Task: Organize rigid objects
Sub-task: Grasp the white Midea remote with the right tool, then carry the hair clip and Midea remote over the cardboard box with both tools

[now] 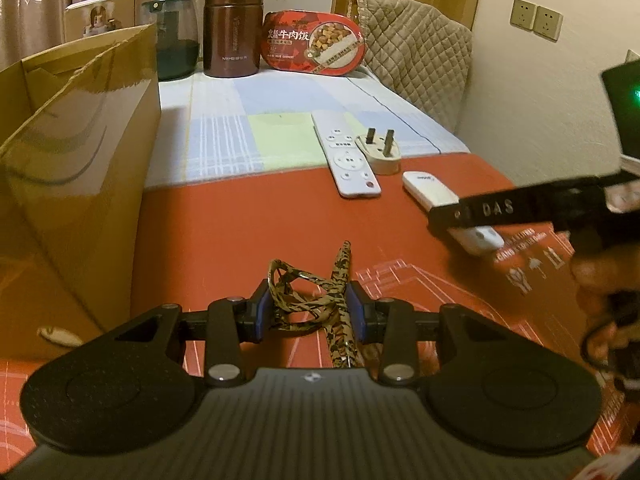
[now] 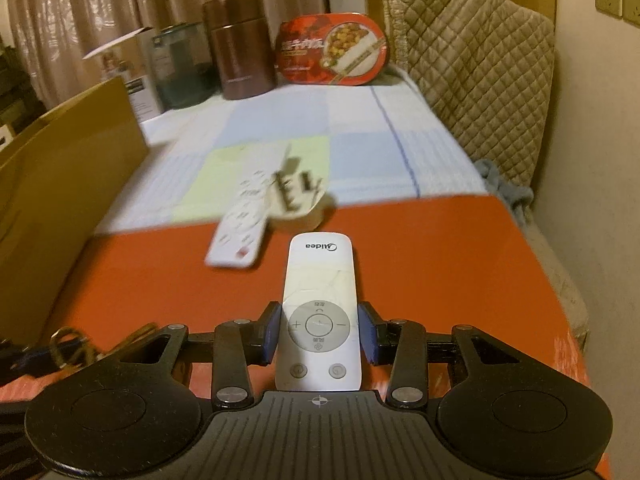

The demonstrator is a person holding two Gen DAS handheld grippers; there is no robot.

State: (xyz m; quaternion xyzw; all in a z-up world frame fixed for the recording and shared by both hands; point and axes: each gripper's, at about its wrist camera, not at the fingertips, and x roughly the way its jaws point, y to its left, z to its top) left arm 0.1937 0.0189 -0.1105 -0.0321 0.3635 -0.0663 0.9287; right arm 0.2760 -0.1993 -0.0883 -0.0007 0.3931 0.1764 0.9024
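Rigid objects mid-sorting: beside a tall paper bag, the left gripper clamps camouflage-patterned scissors, while the right gripper clenches a white Midea remote (presumably both bag-bound) above the red board.

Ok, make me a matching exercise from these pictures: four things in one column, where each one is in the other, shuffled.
Things:
1. Midea remote
2. camouflage-patterned tool
3. plug adapter
4. brown flask

Places:
A. standing at the far end of the table, beside the red meal box
B. between the closed tongs of the left gripper
C. lying prongs up, next to the long white remote
D. between the closed tongs of the right gripper

Pairs: 1-D, 2-B, 3-C, 4-A
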